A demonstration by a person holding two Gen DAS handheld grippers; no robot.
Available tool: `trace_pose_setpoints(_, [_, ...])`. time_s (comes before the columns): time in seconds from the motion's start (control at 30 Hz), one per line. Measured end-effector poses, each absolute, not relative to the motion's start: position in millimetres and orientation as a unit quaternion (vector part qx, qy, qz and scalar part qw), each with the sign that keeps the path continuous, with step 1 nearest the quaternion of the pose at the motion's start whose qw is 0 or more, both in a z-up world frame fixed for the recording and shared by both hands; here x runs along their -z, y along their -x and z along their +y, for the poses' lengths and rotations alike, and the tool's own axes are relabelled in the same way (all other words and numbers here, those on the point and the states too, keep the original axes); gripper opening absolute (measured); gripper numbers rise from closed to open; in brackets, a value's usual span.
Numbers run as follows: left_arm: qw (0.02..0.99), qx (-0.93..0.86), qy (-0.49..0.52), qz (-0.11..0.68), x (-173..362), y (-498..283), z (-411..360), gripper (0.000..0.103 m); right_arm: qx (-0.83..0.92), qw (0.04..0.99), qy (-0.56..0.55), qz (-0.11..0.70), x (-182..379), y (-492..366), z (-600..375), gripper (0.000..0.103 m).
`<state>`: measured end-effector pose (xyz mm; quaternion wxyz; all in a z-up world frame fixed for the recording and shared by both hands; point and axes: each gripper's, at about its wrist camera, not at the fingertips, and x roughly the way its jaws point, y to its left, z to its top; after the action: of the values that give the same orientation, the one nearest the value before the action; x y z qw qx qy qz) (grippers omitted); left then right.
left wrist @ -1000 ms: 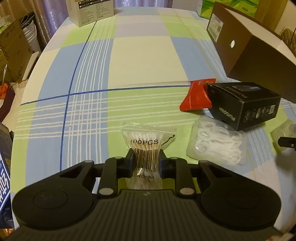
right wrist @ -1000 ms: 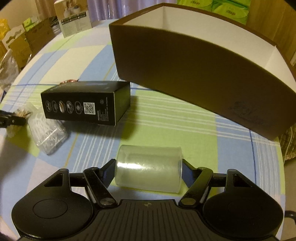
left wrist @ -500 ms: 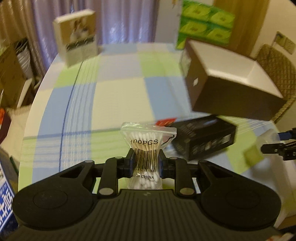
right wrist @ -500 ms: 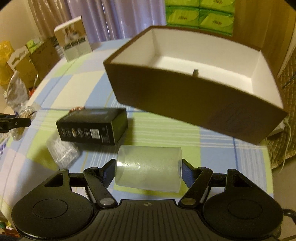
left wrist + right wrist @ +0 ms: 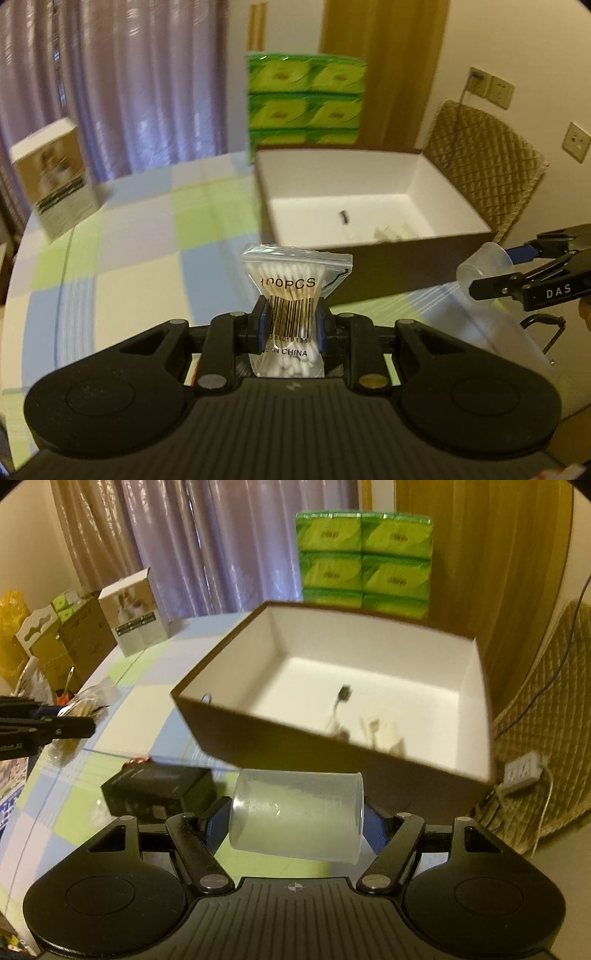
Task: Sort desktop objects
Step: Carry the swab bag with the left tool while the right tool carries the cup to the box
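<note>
Left gripper (image 5: 290,325) pinches swab bag (image 5: 293,295), right gripper (image 5: 295,821) clamps cup (image 5: 297,814); box (image 5: 476,686) at 12 o'clock. Risk: slick cup could squirt out, or both collide over the box.

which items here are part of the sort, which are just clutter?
Job: clear bag of cotton swabs in left hand-held gripper; frosted plastic cup in right hand-held gripper; open brown cardboard box; black rectangular carton.
Clutter: green tissue packs; woven chair.

My bench (image 5: 122,734), under a checked blue, green and cream cloth, carries an open brown cardboard box (image 5: 295,753) with white lining, 1 small black carton (image 5: 155,790) beside it, and a white-and-tan box (image 5: 133,618) standing farther back.
</note>
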<state>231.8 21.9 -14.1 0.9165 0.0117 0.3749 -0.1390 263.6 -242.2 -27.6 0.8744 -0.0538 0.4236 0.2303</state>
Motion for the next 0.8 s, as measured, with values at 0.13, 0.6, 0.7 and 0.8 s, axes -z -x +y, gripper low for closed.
trace_pose_setpoints(0.13, [0.918, 0.16, -0.02, 0.362, 6, -252, 0, 0.02, -0.234, 0.879, 0.067, 0.41, 17, -275, -249, 0.069])
trace_pose_setpoints(0.6, [0.916, 0.187, -0.039, 0.353, 0, -327, -45, 0.02, -0.227, 0.893, 0.083, 0.38, -2, -345, -266, 0.069])
trace_pose_setpoints(0.7, [0.912, 0.187, -0.039, 0.364, 6, -345, -52, 0.02, -0.226, 0.891, 0.08, 0.385, 2, -362, -268, 0.069])
trace_pose_setpoints(0.8, [0.906, 0.189, -0.037, 0.378, 14, -359, -56, 0.02, -0.224, 0.888, 0.076, 0.393, 8, -378, -268, 0.069])
